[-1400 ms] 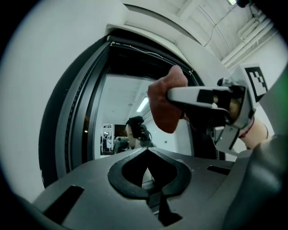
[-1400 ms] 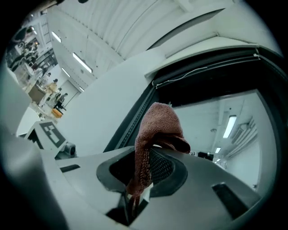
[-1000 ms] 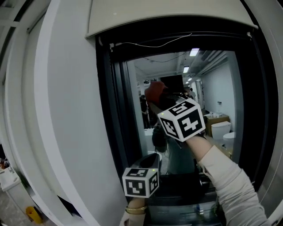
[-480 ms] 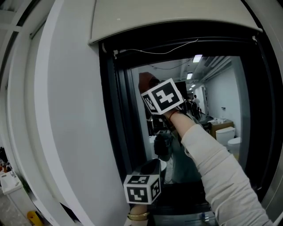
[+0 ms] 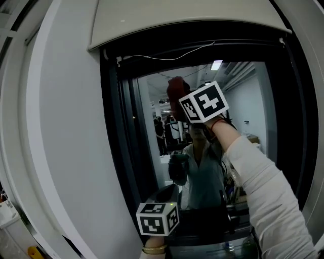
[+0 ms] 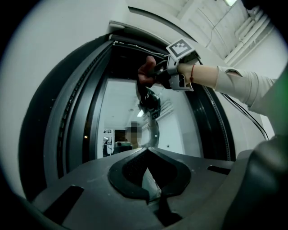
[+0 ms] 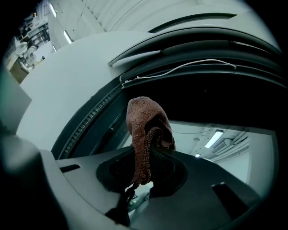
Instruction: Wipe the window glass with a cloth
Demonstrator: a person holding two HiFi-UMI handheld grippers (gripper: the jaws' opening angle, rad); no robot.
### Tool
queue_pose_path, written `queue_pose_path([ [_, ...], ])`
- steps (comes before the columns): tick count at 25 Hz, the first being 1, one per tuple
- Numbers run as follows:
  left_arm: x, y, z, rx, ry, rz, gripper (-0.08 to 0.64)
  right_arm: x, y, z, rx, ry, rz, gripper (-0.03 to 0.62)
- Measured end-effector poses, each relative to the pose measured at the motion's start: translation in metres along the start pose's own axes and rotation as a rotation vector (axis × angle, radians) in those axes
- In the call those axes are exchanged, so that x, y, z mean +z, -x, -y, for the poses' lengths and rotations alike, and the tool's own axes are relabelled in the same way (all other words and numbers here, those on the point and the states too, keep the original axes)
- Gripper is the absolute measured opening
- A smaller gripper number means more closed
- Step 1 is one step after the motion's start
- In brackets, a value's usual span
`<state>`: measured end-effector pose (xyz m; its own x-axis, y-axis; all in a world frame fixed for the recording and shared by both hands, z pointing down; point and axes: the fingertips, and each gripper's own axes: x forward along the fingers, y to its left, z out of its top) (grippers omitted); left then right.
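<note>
The window glass [image 5: 250,111] sits in a dark frame [image 5: 119,126] and reflects a room and a person. My right gripper [image 5: 178,100] is raised to the upper middle of the pane, shut on a reddish-brown cloth [image 5: 175,89] that touches the glass. In the right gripper view the cloth [image 7: 143,126] bulges up out of the gripper [image 7: 146,157] below the top of the frame. My left gripper [image 5: 169,191] hangs low by the pane's bottom edge; its jaws [image 6: 150,182] are shut with nothing between them. From there I see the cloth [image 6: 145,72] above.
A white curved wall [image 5: 66,126] borders the frame on the left and a pale panel [image 5: 192,15] overhangs it. A thin white cable [image 5: 167,54] runs along the top of the frame. A dark sill [image 5: 212,222] lies below the glass.
My right gripper has carried the cloth up the glass from mid-height to near the top, then slightly right. The left gripper has stayed low, almost still.
</note>
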<state>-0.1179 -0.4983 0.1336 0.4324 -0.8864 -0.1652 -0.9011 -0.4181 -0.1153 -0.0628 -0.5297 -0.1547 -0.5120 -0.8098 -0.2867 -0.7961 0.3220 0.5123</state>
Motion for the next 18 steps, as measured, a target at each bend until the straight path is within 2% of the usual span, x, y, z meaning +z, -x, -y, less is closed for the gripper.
queue_pose_path([
  [8,-0.012,-0.018,0.033,-0.059,0.023,-0.011,0.005,-0.024,0.048,0.061,-0.096,0.053,-0.059,0.061],
  [18,-0.027,-0.029,0.061,-0.095,0.047,-0.021,0.005,-0.057,0.129,0.177,-0.324,0.079,-0.152,0.061],
])
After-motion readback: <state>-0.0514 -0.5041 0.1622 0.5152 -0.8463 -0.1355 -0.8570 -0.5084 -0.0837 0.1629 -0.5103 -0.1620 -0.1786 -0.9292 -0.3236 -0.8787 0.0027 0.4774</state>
